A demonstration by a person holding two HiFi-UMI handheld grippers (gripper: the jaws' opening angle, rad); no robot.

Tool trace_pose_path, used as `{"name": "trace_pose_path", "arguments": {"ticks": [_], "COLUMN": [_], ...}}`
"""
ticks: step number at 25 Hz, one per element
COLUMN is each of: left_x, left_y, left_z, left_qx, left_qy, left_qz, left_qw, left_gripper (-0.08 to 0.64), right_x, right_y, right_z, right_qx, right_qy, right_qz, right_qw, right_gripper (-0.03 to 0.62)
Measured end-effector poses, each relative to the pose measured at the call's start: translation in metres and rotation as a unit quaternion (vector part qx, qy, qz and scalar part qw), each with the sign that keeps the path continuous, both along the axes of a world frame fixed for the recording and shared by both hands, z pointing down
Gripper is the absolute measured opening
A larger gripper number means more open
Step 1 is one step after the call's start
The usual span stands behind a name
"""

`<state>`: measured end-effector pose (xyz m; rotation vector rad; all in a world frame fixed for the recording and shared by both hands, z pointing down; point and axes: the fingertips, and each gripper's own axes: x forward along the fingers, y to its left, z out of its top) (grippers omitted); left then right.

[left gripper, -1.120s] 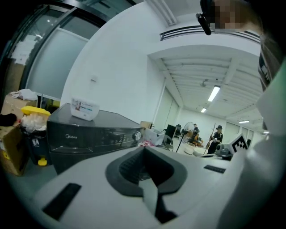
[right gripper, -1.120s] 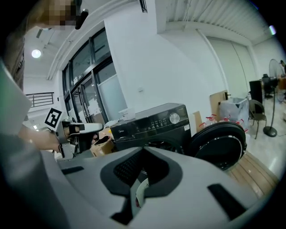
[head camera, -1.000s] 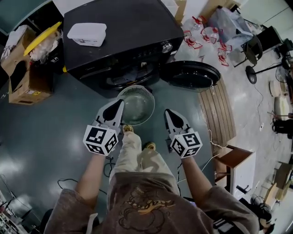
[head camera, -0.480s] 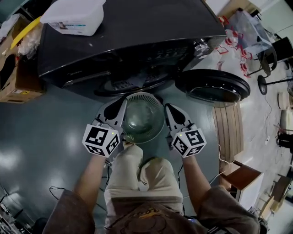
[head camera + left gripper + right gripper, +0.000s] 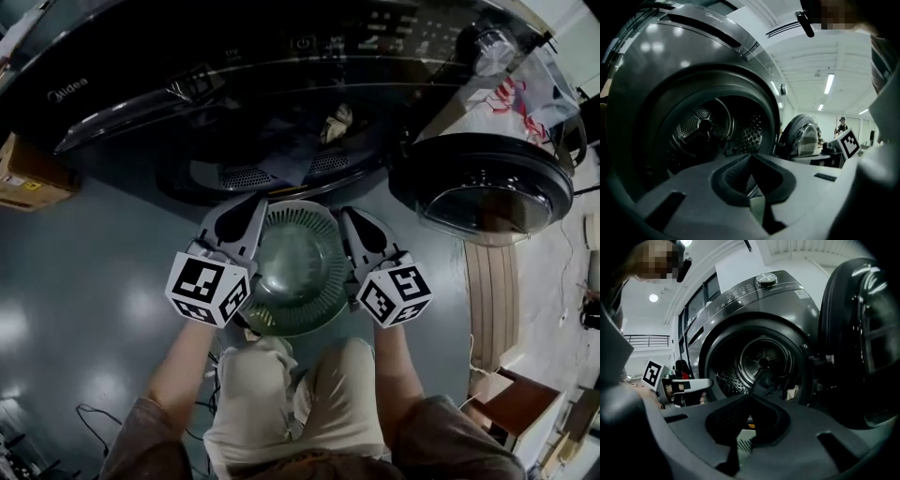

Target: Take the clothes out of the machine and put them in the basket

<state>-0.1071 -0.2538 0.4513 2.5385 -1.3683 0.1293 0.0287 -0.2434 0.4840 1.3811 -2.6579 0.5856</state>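
We see one dark machine [image 5: 234,56] with its one door [image 5: 483,183] swung open to the right, and one round green basket [image 5: 300,281] on the floor [image 5: 84,281] just in front of the opening. Two grippers flank the basket, the left gripper [image 5: 249,208] by its left rim and the right gripper [image 5: 351,217] by its right rim. Both are close beside it, but we cannot tell whether either touches it. Each carries one marker cube [image 5: 208,289], two in all. Both point toward the machine's mouth. In its own view the left gripper's two jaws are pressed together at the tip, pinching no cloth, and the right gripper's two jaws meet at the tip the same way. Only a sliver of ribbed green shows through the gap behind each tip. In the mouth of the machine we count two pieces: one dark cloth [image 5: 286,155] draped over the lower lip and one pale scrap [image 5: 336,120] just to its right. Both lie inside the machine, apart from the basket. Behind them is the one perforated drum [image 5: 764,361]. One cardboard box [image 5: 23,178] stands at the machine's left.
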Motion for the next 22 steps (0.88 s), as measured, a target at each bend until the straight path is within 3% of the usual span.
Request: {"name": "trace_pose_path", "arguments": {"ticks": [5,9,15,19,22], "left_x": [0.002,0.005,0.01,0.014,0.017], "left_y": [-0.001,0.005,0.018,0.022,0.024], "left_z": [0.034,0.052,0.053,0.055,0.052], "left_qx": [0.02,0.031,0.057,0.063,0.066], "left_qy": [-0.008,-0.007,-0.008,-0.014,-0.018], "left_qz": [-0.009,-0.016,-0.019,-0.019,-0.019], "left_qw": [0.9997,0.9994,0.9982,0.9977,0.9975], "left_gripper": [0.005,0.005,0.005,0.005,0.005], "right_x": [0.015,0.028,0.017,0.015,0.014], "right_y": [-0.002,0.004,0.016,0.027,0.033], "right_z": [0.039,0.053,0.06,0.054,0.046], "right_qx": [0.03,0.048,0.093,0.128,0.129], "right_qy": [0.028,-0.005,0.007,0.043,0.026], "right_qz": [0.002,0.028,0.002,-0.018,-0.021], "right_qw": [0.999,0.998,0.996,0.991,0.991], "right_gripper": [-0.003,-0.003,-0.005,-0.003,-0.003]}}
